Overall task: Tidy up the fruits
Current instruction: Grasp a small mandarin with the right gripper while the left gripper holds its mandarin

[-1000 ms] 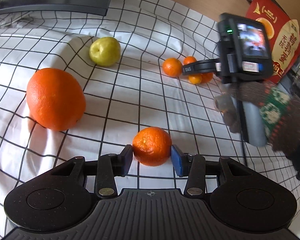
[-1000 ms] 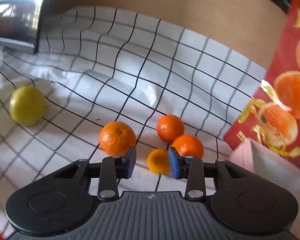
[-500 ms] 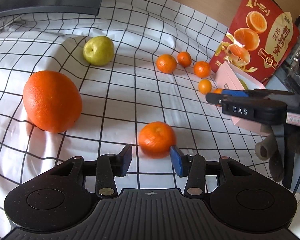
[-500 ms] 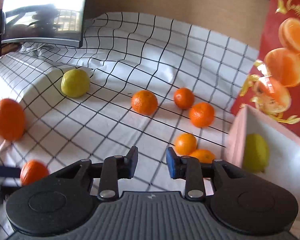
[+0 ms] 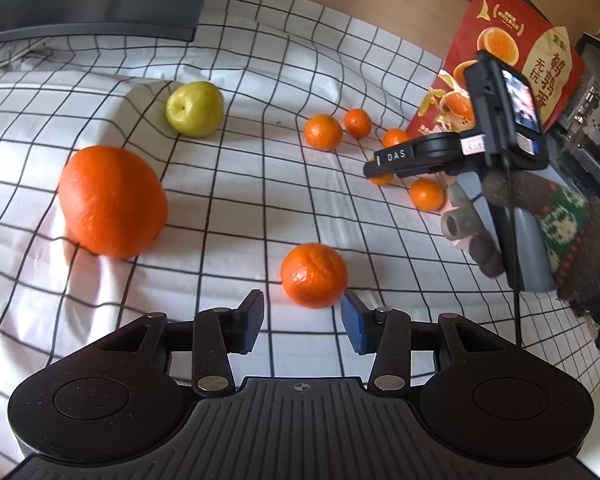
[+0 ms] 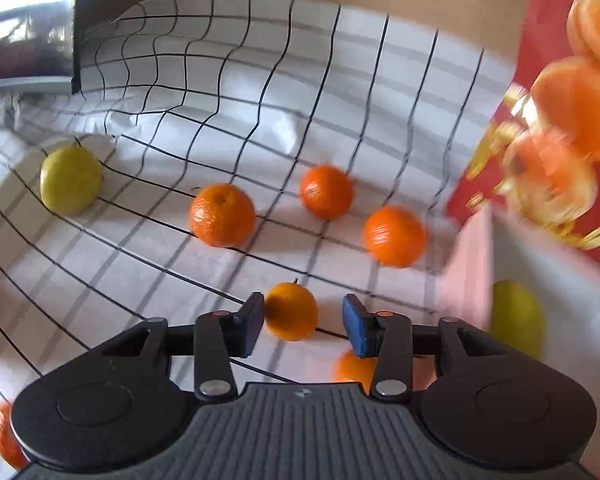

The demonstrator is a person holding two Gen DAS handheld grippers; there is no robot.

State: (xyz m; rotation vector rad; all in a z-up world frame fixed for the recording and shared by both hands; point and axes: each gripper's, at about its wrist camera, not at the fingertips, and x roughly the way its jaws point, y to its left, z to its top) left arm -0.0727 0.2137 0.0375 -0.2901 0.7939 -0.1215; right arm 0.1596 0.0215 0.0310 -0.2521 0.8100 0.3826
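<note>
We saw the fruits spread on a white cloth with a black grid [image 5: 260, 184]. Nearest to the left gripper [image 5: 302, 320] lay a mandarin [image 5: 314, 275], just beyond its fingertips and a little to the right; the jaws stood about half open and held nothing. To the left of it rested a big orange [image 5: 112, 201], and farther away a yellow-green pear [image 5: 195, 109].

On the right side, five small mandarins lay in a loose group. From the right wrist view, one small mandarin [image 6: 291, 311] was between the fingers of the right gripper [image 6: 303, 320], touching or almost touching the left pad, with a gap at the right pad. These jaws were opening, and the grip was not closed on the fruit. Three others [image 6: 223, 215] [image 6: 326, 191] [image 6: 394, 236] lay farther, and one [image 6: 352, 368] was partly hidden under the right finger.

At the right stood a pink box [image 6: 466, 264] with a yellow-green fruit [image 6: 516, 318] inside, and behind it a red package with printed oranges [image 5: 512, 52]. A gloved hand [image 5: 540, 220] held the right gripper.
</note>
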